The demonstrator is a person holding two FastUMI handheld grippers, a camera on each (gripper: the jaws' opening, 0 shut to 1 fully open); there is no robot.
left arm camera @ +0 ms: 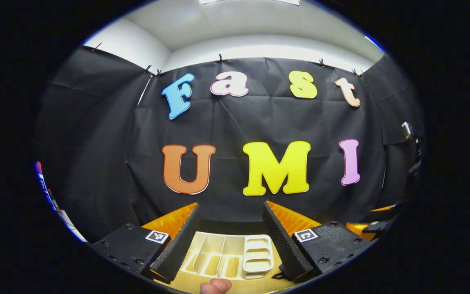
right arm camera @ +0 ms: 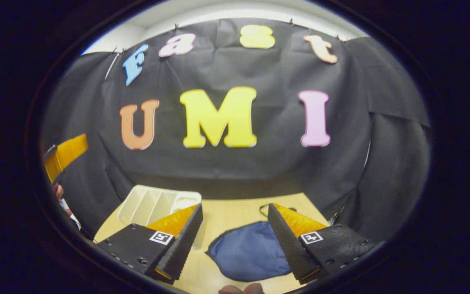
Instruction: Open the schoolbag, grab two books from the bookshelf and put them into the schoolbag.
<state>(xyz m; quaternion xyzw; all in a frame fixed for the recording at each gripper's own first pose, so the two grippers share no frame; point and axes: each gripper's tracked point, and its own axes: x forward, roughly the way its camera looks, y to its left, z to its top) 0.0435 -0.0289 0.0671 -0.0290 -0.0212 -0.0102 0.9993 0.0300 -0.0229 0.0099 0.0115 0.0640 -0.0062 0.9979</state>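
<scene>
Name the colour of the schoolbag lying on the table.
Dark blue schoolbag; it shows best in the right gripper view.

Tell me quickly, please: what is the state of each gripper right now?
Left gripper: open, holding nothing, above the white bookshelf.
Right gripper: open, holding nothing, above the blue schoolbag on the table.

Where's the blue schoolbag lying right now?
In the right gripper view, the blue fabric schoolbag lies flat on the light wooden table, ahead of the open right tool, right of the white plastic divided rack.
</scene>
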